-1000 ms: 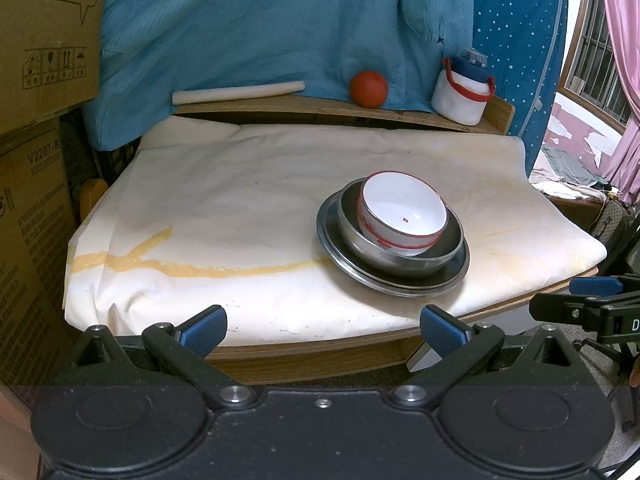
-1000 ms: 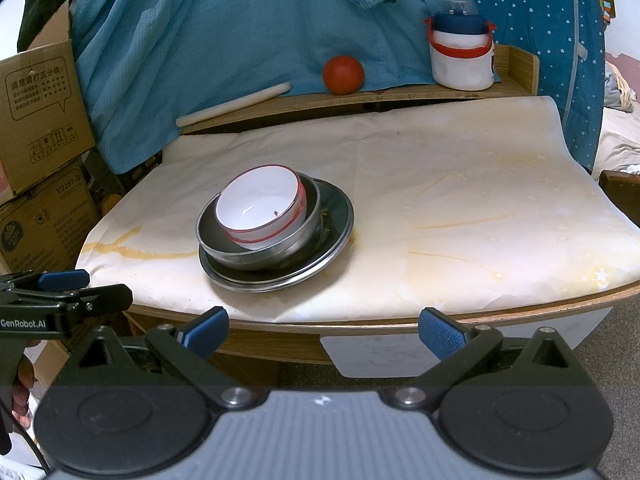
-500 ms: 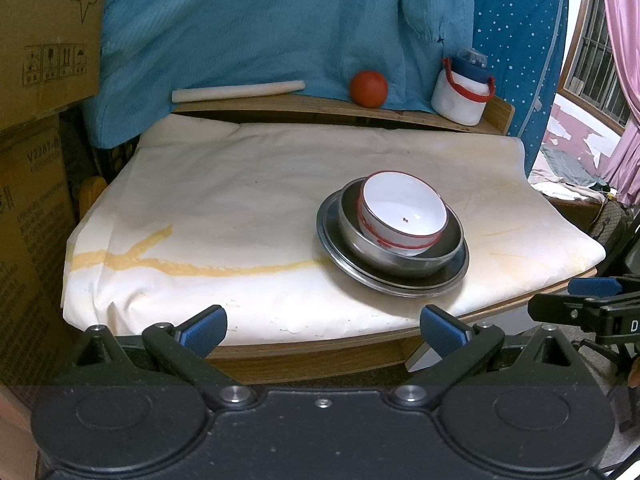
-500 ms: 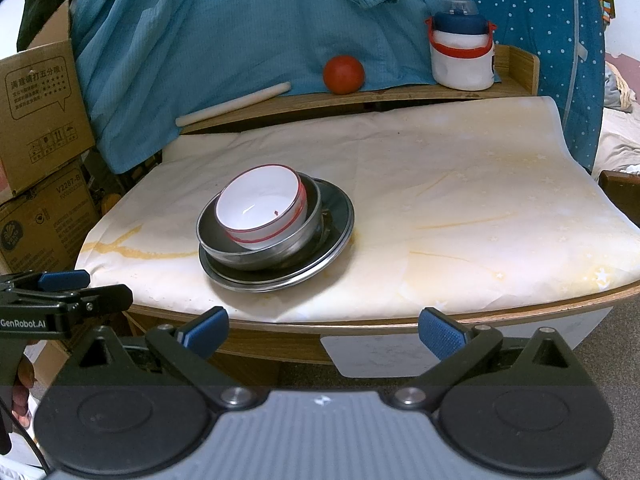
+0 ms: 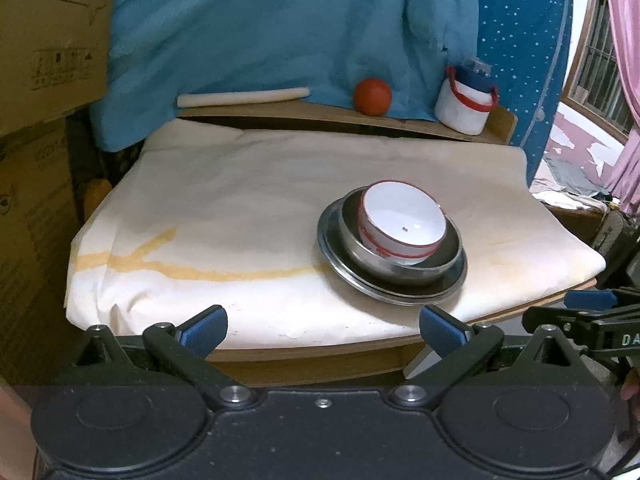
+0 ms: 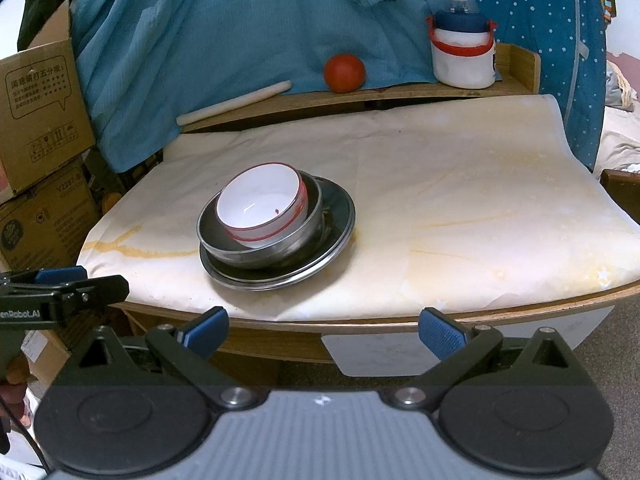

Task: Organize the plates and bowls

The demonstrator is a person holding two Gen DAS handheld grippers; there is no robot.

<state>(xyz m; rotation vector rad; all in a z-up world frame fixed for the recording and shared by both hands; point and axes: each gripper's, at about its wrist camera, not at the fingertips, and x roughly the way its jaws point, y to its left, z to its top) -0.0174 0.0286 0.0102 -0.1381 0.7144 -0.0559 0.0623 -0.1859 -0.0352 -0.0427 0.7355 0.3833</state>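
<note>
A white bowl with a red rim (image 5: 404,222) sits tilted inside a steel bowl (image 5: 404,266), which rests on a steel plate (image 5: 340,268) on the cloth-covered table (image 5: 224,216). The same stack shows in the right wrist view: white bowl (image 6: 262,206), steel bowl (image 6: 264,254), steel plate (image 6: 340,216). My left gripper (image 5: 323,330) is open and empty, held off the table's front edge. My right gripper (image 6: 323,330) is open and empty, also in front of the table edge. Each gripper shows at the side of the other's view.
A wooden shelf behind the table holds a red ball (image 5: 372,96), a white rolling pin (image 5: 244,98) and a white jar with red handle (image 5: 464,106). Blue cloth hangs behind. Cardboard boxes (image 6: 36,92) stand at the left.
Both grippers have shifted only slightly; the view is a little blurred. The stack of bowls and plate has not moved.
</note>
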